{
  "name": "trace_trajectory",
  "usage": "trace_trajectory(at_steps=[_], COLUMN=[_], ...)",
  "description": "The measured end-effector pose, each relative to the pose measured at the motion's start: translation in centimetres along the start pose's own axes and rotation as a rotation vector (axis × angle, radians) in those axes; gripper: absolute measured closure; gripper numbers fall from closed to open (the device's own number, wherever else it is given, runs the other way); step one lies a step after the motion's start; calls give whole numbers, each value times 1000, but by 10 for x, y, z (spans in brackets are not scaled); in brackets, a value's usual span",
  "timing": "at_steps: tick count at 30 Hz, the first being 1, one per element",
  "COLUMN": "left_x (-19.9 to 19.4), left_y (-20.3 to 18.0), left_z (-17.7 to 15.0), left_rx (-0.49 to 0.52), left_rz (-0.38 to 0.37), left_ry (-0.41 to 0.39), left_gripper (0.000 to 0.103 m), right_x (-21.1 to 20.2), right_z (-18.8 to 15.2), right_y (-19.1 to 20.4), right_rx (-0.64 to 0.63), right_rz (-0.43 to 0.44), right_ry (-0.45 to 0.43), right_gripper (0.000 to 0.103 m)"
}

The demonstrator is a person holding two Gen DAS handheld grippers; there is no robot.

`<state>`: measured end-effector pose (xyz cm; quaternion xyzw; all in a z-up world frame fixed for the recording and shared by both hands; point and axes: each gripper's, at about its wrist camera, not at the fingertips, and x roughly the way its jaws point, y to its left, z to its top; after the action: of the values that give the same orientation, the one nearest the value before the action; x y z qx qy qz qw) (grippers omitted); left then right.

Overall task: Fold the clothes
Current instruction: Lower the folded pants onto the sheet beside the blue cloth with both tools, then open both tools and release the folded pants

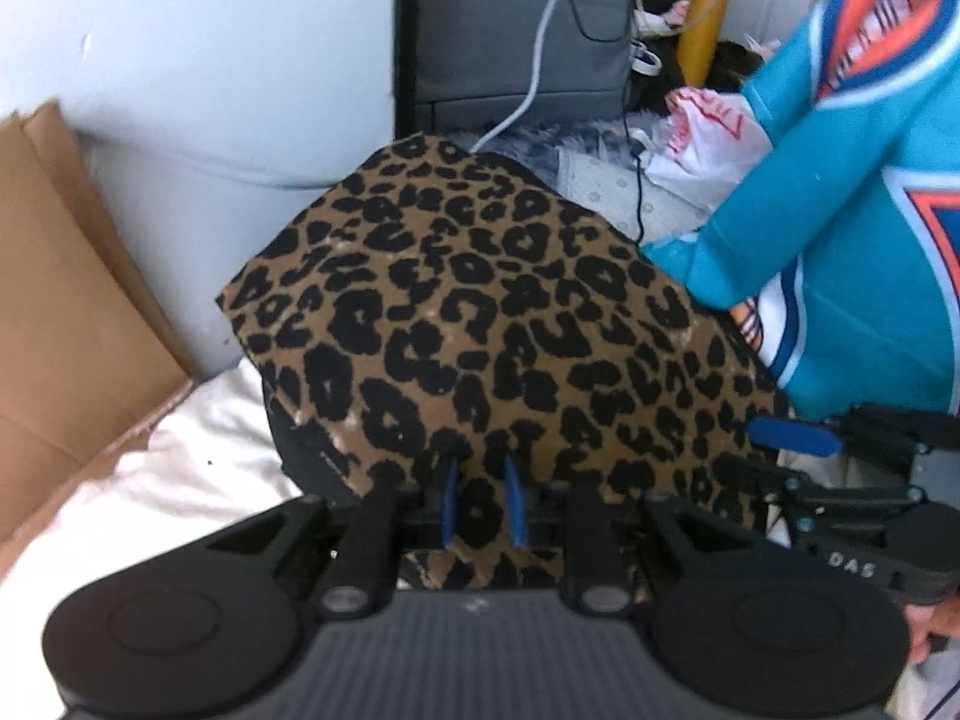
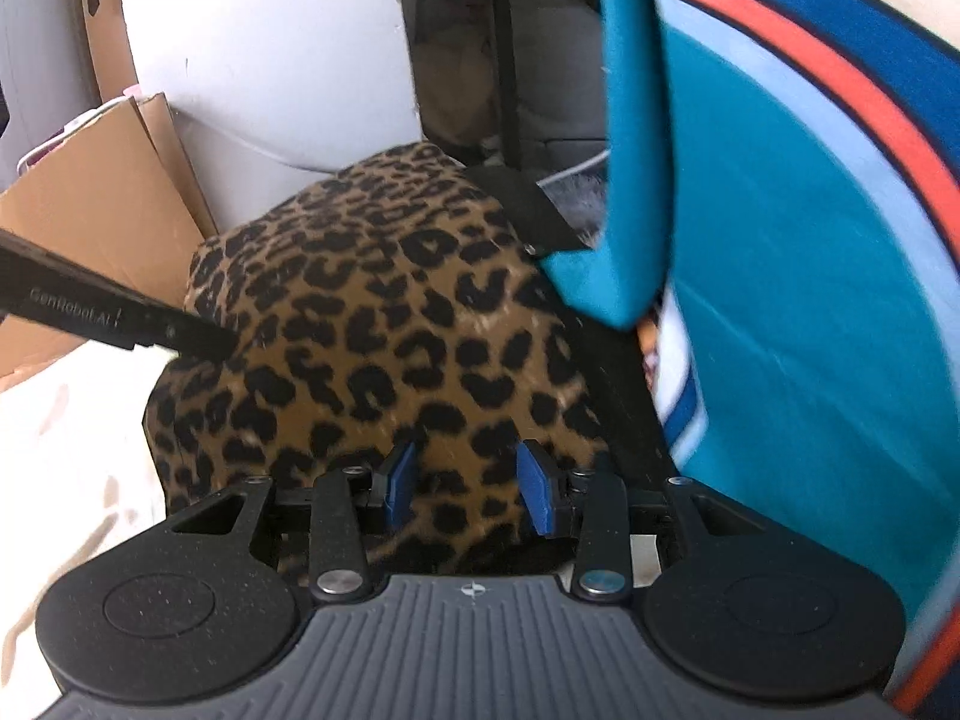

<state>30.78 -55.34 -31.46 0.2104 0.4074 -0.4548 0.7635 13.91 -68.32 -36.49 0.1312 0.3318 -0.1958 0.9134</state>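
Brown cardboard (image 1: 66, 300), grey bag (image 1: 516, 30), white cable (image 1: 540, 42), yellow pole (image 1: 711, 6)

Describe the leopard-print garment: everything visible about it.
The leopard-print garment is a soft, slightly fuzzy-looking fabric, tan with black rosette spots, showing a black underside or lining along its lower left edge. It is folded into a mounded, roughly rectangular bundle lying on white bedding, beside a cardboard box. A teal jersey overlaps its right side. The left gripper has fabric between its narrowly parted blue pads; the right gripper sits at the near edge, pads spread apart over the cloth.
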Motion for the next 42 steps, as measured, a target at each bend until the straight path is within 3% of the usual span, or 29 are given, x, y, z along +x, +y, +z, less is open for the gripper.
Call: trace_trajectory(at_steps=[10, 18, 20, 21, 22, 34, 39, 41, 42], left_x=[-19, -50, -49, -48, -46, -26, -30, -35, -38], left_y=[7, -3, -11, -16, -21, -63, -62, -60, -58], left_z=[-26, -46, -54, -59, -65, -134, -145, -146, -145], left_rx=[7, -188, -227, -243, -261, -343, -395, -424, -437], left_rz=[31, -41, -68, -79, -95, -157, -161, -160, -159], left_ry=[16, -71, -70, -67, -59, 89, 91, 90, 90], left_gripper=[83, 84, 84, 84, 84, 86, 86, 84, 77], right_x=[-30, -46, -42, -40, -39, -39, -46, -49, -52], right_z=[-11, -21, -28, -31, -34, -60, -62, -61, -59], right_y=[-7, 10, 16, 19, 22, 35, 37, 38, 38], right_rx=[56, 77, 74, 71, 67, 11, -10, -13, -8], right_rz=[-12, 73, 86, 91, 95, 96, 76, 66, 63], right_ry=[2, 5, 36, 52, 68, 173, 195, 201, 199], right_gripper=[60, 60, 67, 77, 78, 79, 79, 79, 78])
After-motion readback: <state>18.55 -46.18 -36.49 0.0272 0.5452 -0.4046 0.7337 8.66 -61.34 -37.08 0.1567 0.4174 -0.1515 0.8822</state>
